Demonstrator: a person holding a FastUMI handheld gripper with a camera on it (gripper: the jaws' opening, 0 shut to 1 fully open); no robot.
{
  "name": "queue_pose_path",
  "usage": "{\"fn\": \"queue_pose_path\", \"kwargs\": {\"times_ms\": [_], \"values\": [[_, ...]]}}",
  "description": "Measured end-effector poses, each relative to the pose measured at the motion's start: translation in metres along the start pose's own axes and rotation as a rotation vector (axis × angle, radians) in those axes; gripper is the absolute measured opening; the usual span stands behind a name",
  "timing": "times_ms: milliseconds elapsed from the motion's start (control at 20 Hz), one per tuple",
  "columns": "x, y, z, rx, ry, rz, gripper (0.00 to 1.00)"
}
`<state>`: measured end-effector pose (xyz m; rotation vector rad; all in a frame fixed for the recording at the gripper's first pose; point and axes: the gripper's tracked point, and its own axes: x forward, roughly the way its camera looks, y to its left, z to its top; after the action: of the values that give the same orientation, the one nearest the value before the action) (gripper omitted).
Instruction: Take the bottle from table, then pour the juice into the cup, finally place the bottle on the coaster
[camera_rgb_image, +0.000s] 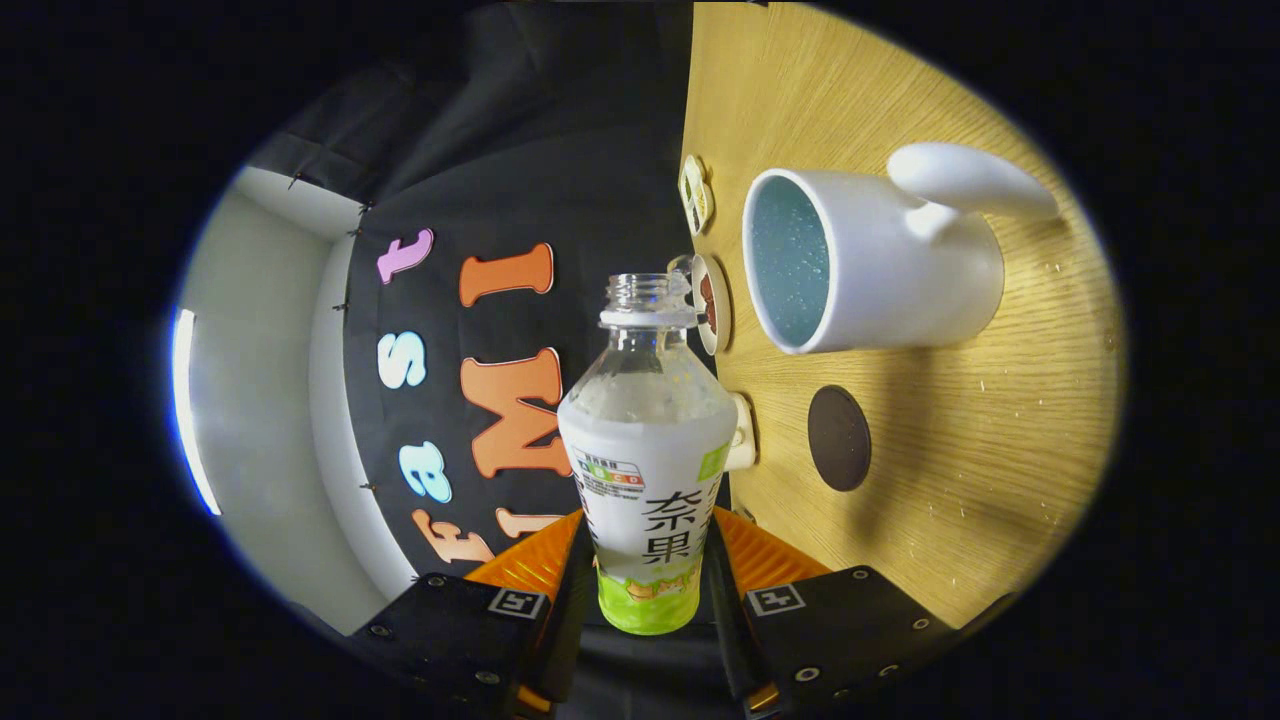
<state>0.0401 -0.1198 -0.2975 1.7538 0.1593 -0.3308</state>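
**Clear plastic, cap off: the bottle is tipped and nearly at the cup**

Clear plastic with a white and green label sits between my fingers: the hand-held gripper (647, 590) is closed on the juice bottle (648, 470), one finger pressing each side of its lower body. The cap is off and the neck points straight ahead of the fingers. I hold the gripper rolled over, so the wooden counter (960, 480) stands like a wall on one side of the view and the bottle lies close to level.

I judge this to be the pouring step. The bottle is off the counter and turned toward the white mug (875, 265), whose open mouth, speckled blue inside, faces the bottle's neck. The bottle's mouth lies near the rim but not yet over it, and I see no juice crossing.

Next I need to bring the neck over the mug's opening and tip further, slowly, so the liquid lands inside and not on the wood. The dark round coaster (839, 437) lies bare on the counter just beside the mug, ready for the bottle afterwards.
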Motion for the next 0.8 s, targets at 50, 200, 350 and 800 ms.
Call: {"fn": "queue_pose_path", "kwargs": {"times_ms": [50, 200, 350, 800], "values": [[0.0006, 0.0017, 0.0010, 0.010, 0.000, 0.001, 0.59], [0.0015, 0.0021, 0.0008, 0.027, 0.004, 0.000, 0.58], [0.0025, 0.0045, 0.0024, 0.031, 0.000, 0.005, 0.58], [0.0023, 0.0089, 0.0090, 0.099, -0.012, 0.025, 0.58]]}}
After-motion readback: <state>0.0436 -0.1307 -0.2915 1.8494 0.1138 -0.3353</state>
